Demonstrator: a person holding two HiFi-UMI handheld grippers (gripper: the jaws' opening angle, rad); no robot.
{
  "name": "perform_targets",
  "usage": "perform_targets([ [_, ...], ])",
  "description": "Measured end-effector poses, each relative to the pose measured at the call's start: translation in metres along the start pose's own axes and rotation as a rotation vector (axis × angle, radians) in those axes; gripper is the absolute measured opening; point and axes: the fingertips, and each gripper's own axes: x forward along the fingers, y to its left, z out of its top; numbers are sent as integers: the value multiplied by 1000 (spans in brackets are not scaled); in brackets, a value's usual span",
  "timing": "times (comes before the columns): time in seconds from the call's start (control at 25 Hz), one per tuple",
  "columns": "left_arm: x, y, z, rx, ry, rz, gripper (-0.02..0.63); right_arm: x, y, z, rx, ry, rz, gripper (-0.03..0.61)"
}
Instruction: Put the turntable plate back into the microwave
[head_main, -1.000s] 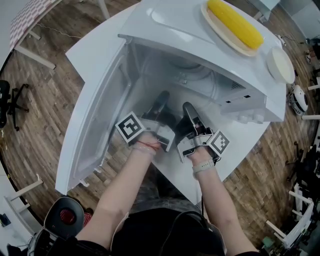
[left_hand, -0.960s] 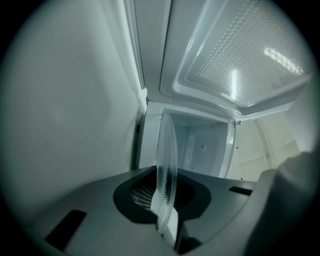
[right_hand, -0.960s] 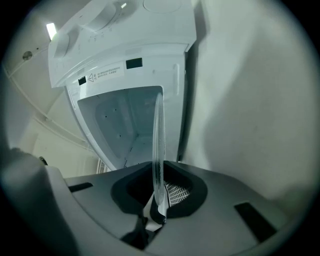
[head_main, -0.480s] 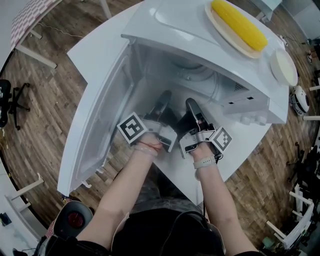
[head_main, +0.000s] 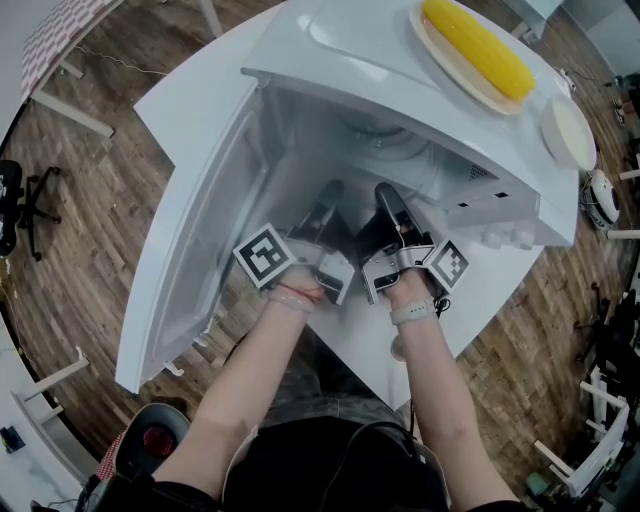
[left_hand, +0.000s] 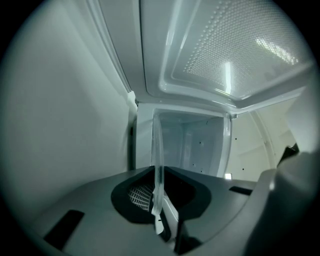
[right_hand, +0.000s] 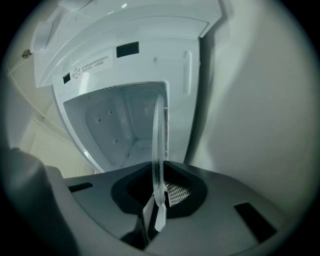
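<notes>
The clear glass turntable plate (left_hand: 159, 160) is held edge-on, and both grippers are shut on its rim. My left gripper (left_hand: 161, 220) and right gripper (right_hand: 158, 210) each pinch the glass (right_hand: 159, 140) between their pads. From the head view, the left gripper (head_main: 327, 192) and the right gripper (head_main: 388, 194) reach side by side into the mouth of the open white microwave (head_main: 370, 60). A faint curved edge of the plate (head_main: 392, 142) shows deep in the cavity; the rest is hard to make out.
The microwave door (head_main: 185, 260) hangs open at the left, close to my left arm. On top of the oven lie a corn cob on a plate (head_main: 475, 45) and a small white dish (head_main: 568, 132). The oven stands on a white table (head_main: 185, 95).
The right gripper has moved a little further into the cavity and to the right. The left gripper has barely shifted. Both stay shut on the plate.
</notes>
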Motion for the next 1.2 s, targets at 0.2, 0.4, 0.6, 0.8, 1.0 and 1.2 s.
perform_targets([
  [0.2, -1, 1, -3, 10, 21, 4, 38, 4, 0, 4, -2, 2, 2, 44],
  [0.4, -3, 3, -6, 6, 27, 7, 38, 7, 1, 6, -15, 2, 4, 44],
  [0.6, -1, 4, -4, -14, 15, 8, 38, 9, 2, 7, -29, 0, 7, 44],
  [0.8, 3, 5, 0, -33, 4, 8, 38, 10, 3, 5, -41, 10, 4, 44],
  [1.0, 8, 7, 6, -33, -8, 11, 38, 8, 2, -1, -54, 33, -6, 50],
  [1.2, 11, 9, 7, -30, -13, 11, 38, 3, 2, -11, -74, 65, -3, 51],
])
